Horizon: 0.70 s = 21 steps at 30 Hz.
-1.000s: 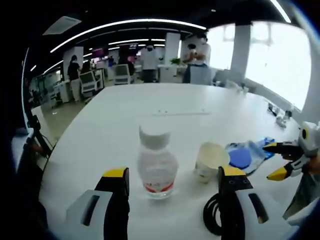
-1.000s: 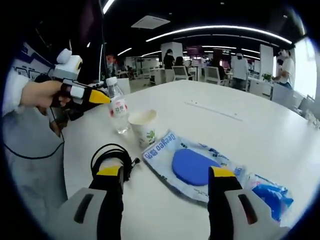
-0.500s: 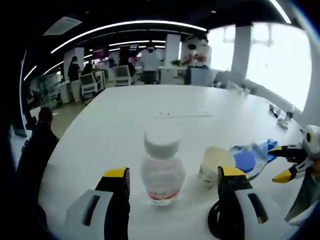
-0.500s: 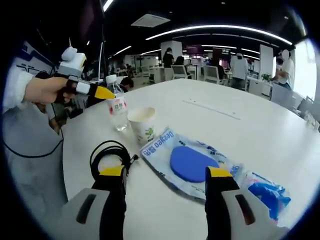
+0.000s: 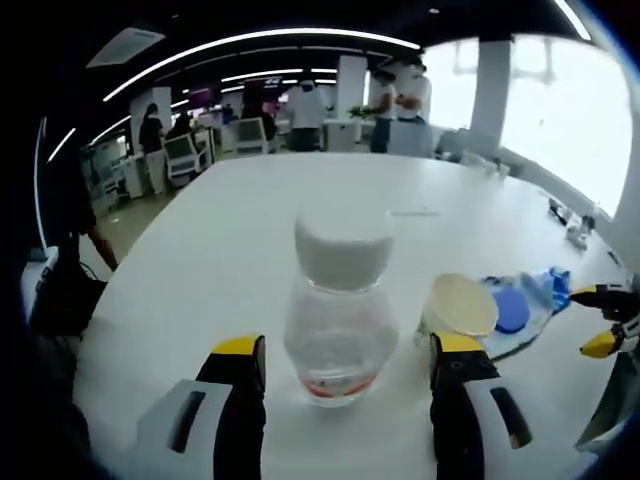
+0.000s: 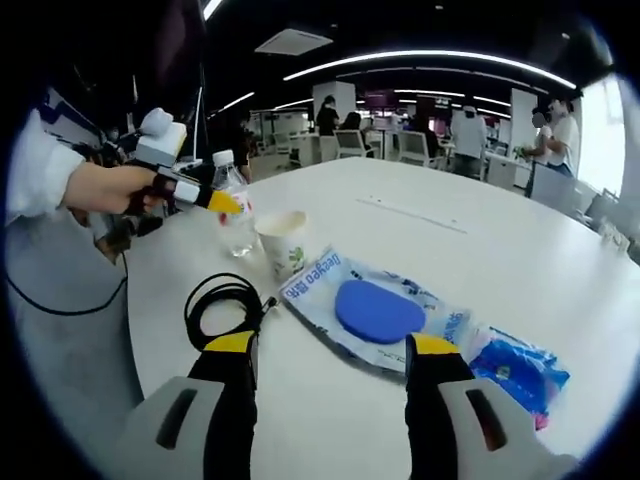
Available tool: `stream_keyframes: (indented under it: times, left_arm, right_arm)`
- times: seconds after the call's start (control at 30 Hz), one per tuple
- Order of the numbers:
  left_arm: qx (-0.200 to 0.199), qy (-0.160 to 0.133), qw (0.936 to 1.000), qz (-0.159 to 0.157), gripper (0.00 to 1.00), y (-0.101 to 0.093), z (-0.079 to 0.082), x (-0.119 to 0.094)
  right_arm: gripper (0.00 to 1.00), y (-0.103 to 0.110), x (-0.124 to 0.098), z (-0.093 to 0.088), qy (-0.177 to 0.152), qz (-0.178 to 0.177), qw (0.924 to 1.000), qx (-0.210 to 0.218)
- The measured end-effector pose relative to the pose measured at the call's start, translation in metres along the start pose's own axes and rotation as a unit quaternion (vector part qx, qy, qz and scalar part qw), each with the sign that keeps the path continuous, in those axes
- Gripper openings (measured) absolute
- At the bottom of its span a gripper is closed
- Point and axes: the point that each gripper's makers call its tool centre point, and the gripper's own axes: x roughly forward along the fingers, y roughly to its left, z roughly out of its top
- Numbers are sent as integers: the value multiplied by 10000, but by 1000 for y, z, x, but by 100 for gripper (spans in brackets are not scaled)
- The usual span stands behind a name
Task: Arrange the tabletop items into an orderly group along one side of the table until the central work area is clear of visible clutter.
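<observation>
While the left gripper [image 5: 340, 360], jaws wide, brackets the clear white-capped plastic bottle [image 5: 340, 310], the white paper cup [image 5: 458, 308] at two o'clock risks toppling.

Clear plastic water bottle [image 5: 340, 320], white cap, red-banded label, upright on the white table [image 5: 230, 240]; paper cup [image 5: 458, 308] upright just beside it at 3 o'clock. Black coiled cable [image 6: 222, 306] lies flat at 7 o'clock of the cup in the right gripper view. Blue-and-white packet with round blue pad [image 6: 378, 312] lies flat at 4 o'clock of the cup, a smaller blue packet [image 6: 520, 368] touching its far end.
</observation>
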Motion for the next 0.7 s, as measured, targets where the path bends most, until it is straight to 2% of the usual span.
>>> stream_keyframes:
  times: [0.2,0.37,0.6,0.7]
  left_arm:
    - [-56,39,10000,59,58,1,1,6]
    - [-134,74,9998,96,57,3,-4,9]
    - [-206,171,9995,136,41,5,-10,14]
    - [-239,166,9994,181,41,5,-9,16]
  right_arm:
    - [56,-5,-17,9,-206,-206,9994,199]
    - [55,-5,-25,7,-187,-309,9992,174]
    - [54,-10,-34,10,-278,-459,9980,334]
    - [54,-13,-37,7,-276,-526,9974,409]
